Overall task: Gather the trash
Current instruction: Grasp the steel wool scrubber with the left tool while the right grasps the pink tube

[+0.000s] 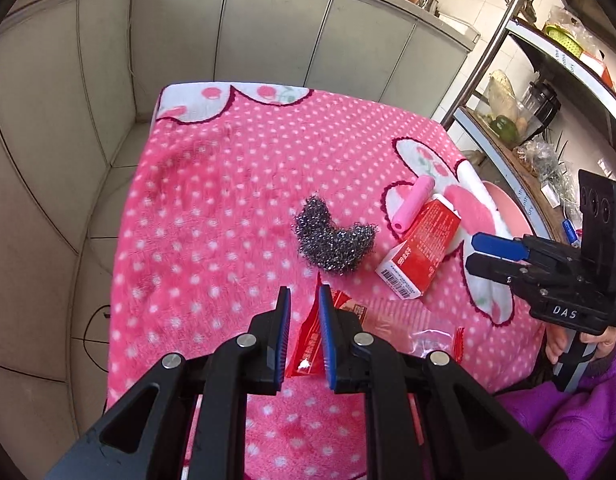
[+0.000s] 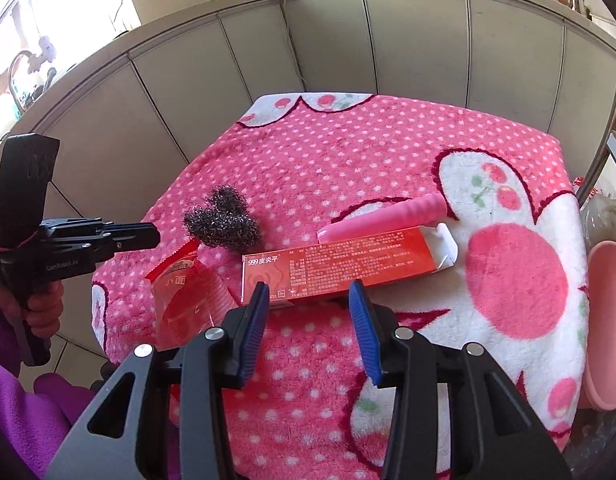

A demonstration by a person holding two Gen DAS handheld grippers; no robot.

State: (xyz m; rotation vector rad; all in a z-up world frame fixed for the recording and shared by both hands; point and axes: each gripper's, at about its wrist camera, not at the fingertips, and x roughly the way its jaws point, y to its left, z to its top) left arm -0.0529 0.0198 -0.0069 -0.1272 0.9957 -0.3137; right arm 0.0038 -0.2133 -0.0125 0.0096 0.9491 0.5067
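Note:
On the pink dotted blanket (image 1: 228, 184) lie a steel wool scourer (image 1: 333, 240), a red carton (image 1: 421, 248), a pink ribbed tube (image 1: 411, 204) and a red-and-clear plastic wrapper (image 1: 308, 348). My left gripper (image 1: 304, 296) is open, its jaws a little apart above the wrapper's red end. My right gripper (image 2: 306, 290) is open just in front of the red carton (image 2: 339, 268), empty. The scourer (image 2: 222, 222), tube (image 2: 387, 216) and wrapper (image 2: 186, 296) also show in the right wrist view. Each gripper shows in the other's view, the right (image 1: 477, 250) and the left (image 2: 154, 234).
A pink plate (image 2: 607, 328) sits at the table's right edge. A metal shelf rack (image 1: 519, 92) with jars and vegetables stands to the right. Grey cabinets (image 1: 268, 28) run behind the table. A tiled floor lies to the left.

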